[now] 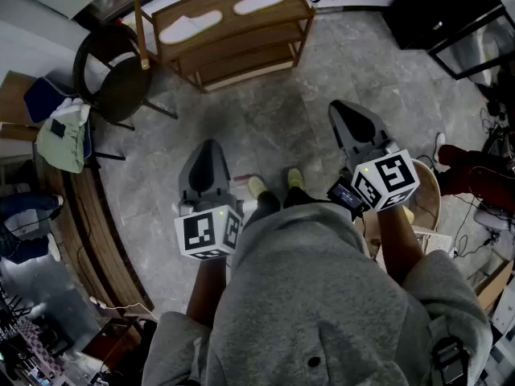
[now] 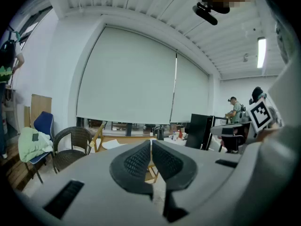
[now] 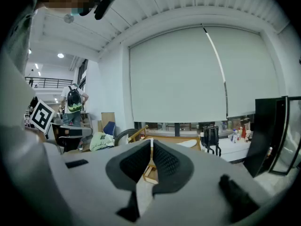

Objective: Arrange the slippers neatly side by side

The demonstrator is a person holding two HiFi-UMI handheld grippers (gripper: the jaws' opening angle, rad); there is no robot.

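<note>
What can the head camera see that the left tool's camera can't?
Only the head view shows the person's shoes. Only the left gripper view shows the big window blinds, the ceiling and a faraway person. Both show the wooden rack with a white slipper on top, the wicker chair and the shut left tool.

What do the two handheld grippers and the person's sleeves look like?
The left gripper and right gripper are tapered grey plastic shells with black dimpled pads, each carrying a white cube of black square markers. The person wears a grey sweatshirt.
</note>
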